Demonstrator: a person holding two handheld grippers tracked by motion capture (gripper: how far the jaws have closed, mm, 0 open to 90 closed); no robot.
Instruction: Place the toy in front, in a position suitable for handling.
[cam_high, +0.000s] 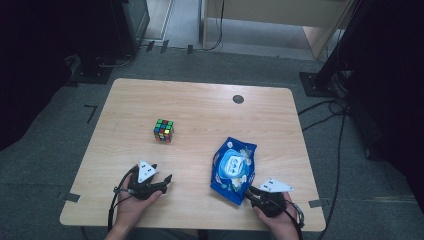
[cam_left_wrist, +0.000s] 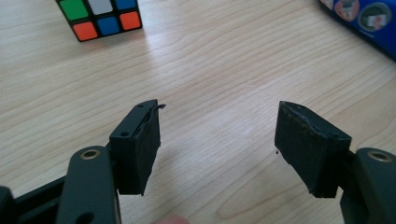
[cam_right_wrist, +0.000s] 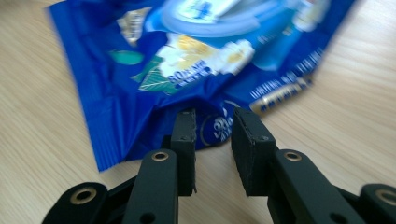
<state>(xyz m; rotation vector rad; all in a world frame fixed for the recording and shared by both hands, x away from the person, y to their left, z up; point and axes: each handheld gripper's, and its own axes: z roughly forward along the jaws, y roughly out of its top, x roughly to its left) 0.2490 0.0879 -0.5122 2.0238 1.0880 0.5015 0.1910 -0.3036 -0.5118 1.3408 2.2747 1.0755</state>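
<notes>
A blue wet-wipes packet (cam_high: 232, 167) lies flat on the wooden table (cam_high: 200, 105), right of centre. My right gripper (cam_high: 250, 192) sits at its near edge. In the right gripper view the jaws stand a little apart over that edge of the packet (cam_right_wrist: 187, 60), and the pads of my right gripper (cam_right_wrist: 212, 116) do not press on it. A colourful puzzle cube (cam_high: 163, 130) stands left of centre. My left gripper (cam_high: 167, 182) is nearer the front edge, below the cube, open wide with bare wood between its jaws (cam_left_wrist: 217, 126). The cube (cam_left_wrist: 100, 18) shows ahead of it at the upper left.
A small dark round disc (cam_high: 238, 99) is set into the table near its far edge. A corner of the blue packet (cam_left_wrist: 369, 23) shows at the upper right of the left gripper view. Dark stands and cables (cam_high: 325, 107) lie on the floor around the table.
</notes>
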